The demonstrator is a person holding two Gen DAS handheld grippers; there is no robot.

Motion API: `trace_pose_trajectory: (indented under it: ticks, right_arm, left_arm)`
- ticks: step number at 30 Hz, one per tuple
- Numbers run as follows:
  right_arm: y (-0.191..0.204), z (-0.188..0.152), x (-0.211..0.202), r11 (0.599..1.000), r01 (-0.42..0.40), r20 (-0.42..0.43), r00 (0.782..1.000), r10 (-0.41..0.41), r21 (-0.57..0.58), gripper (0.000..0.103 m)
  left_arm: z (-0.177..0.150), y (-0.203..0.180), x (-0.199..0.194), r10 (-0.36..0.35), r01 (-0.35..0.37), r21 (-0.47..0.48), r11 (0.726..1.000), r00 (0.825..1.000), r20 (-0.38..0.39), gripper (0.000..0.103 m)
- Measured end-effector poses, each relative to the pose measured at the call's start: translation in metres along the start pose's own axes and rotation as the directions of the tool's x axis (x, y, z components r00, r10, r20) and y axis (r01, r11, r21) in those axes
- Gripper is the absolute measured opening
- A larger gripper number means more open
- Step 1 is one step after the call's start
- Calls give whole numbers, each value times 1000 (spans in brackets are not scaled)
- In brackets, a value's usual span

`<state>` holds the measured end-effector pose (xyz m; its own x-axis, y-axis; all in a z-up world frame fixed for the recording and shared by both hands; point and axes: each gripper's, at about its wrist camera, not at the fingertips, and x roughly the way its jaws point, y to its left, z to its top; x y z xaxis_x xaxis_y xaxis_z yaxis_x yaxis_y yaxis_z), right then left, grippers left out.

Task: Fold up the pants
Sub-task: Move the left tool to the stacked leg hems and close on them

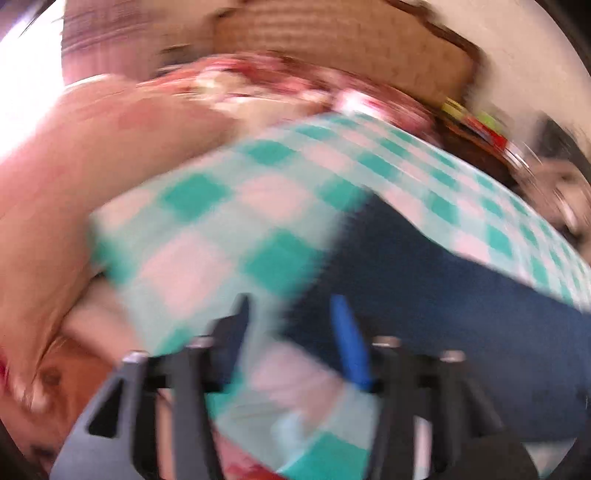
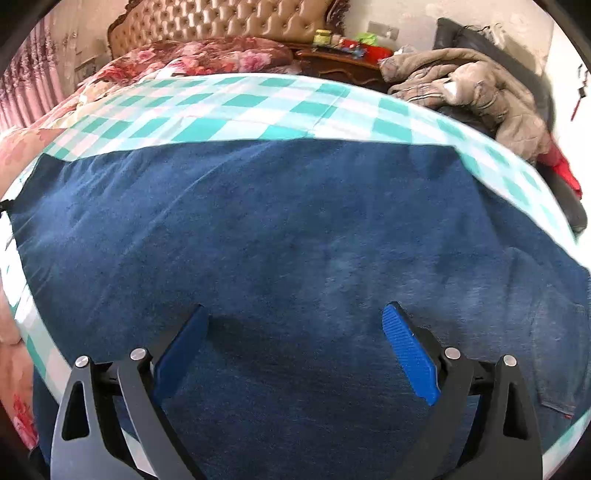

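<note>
The right gripper (image 2: 295,321) hangs over the cloth with its jaws spread wide, the ribbed blue pads (image 2: 410,354) well apart and nothing between them, tips just above the fabric as far as the view lets me judge. Under it lie the dark blue pants (image 2: 280,229), spread flat and broad, nearly smooth, with a straight far edge and faint creases near the left side. They rest on a teal-and-white checked sheet (image 2: 236,107) covering the bed. Over to the left gripper (image 1: 295,310): the picture is badly smeared, but its jaws stand partly apart with only checked sheet (image 1: 207,229) showing between them, no cloth pinched. One blue pad (image 1: 351,343) sits right at the edge of the pants (image 1: 443,280), which run off to the right; whether it touches them I cannot tell. Beyond, a floral quilt (image 2: 207,55), a tufted headboard (image 2: 221,18), and a heap of beige clothing (image 2: 480,88) at the right.
</note>
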<state>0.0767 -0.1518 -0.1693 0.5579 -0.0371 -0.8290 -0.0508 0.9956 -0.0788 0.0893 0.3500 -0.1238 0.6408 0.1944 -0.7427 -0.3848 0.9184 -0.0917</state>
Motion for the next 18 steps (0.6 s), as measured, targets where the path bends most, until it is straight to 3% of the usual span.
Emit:
trace_pose_trajectory:
  ticks: [4, 10, 13, 15, 16, 18]
  right_arm:
    - [11, 12, -15, 997, -71, 75, 995, 73, -26, 91]
    - [54, 42, -9, 983, -176, 59, 982, 179, -61, 71]
    - [85, 57, 0, 974, -205, 47, 976, 210, -94, 68]
    - [100, 67, 7, 971, -209, 39, 976, 215, -115, 64]
    - [108, 74, 12, 973, -196, 38, 979, 202, -124, 63]
    - [115, 83, 20, 975, -188, 32, 981, 193, -122, 59]
  left_arm:
    - [-4, 33, -14, -76, 76, -148, 986, 997, 7, 56]
    - [-19, 37, -21, -226, 219, -221, 950, 974, -8, 54]
    - [-28, 20, -14, -280, 267, -223, 938, 959, -30, 47]
    - [-30, 8, -12, -274, 263, -184, 947, 961, -36, 41]
    - [-31, -3, -11, -292, 282, -151, 947, 955, -48, 32]
    - [-33, -15, -10, -304, 296, -112, 949, 951, -58, 31]
